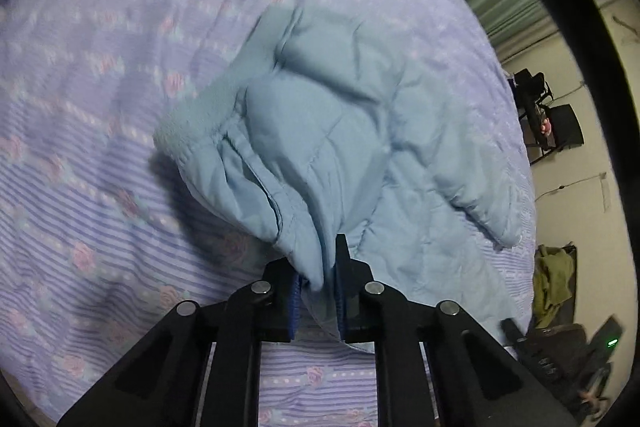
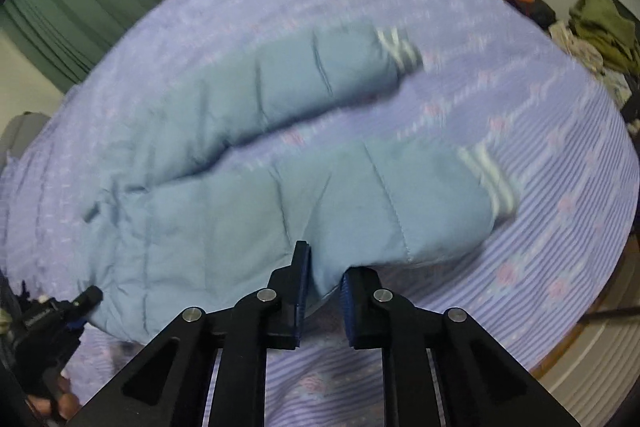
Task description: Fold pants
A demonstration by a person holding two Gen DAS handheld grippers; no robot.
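Blue pants (image 1: 320, 115) between both tongs

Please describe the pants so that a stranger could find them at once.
A bed with a purple striped floral sheet fills the view. On it lie light blue quilted pants, two legs spread apart. White stripes at each cuff mark them out from the sheet.

The matte black plastic left gripper (image 1: 326, 291) has angular linkage arms joined by round silver pins, and ribbed blue pads lining its jaws; the matching black right gripper (image 2: 323, 301) shows the same triangular cut-outs
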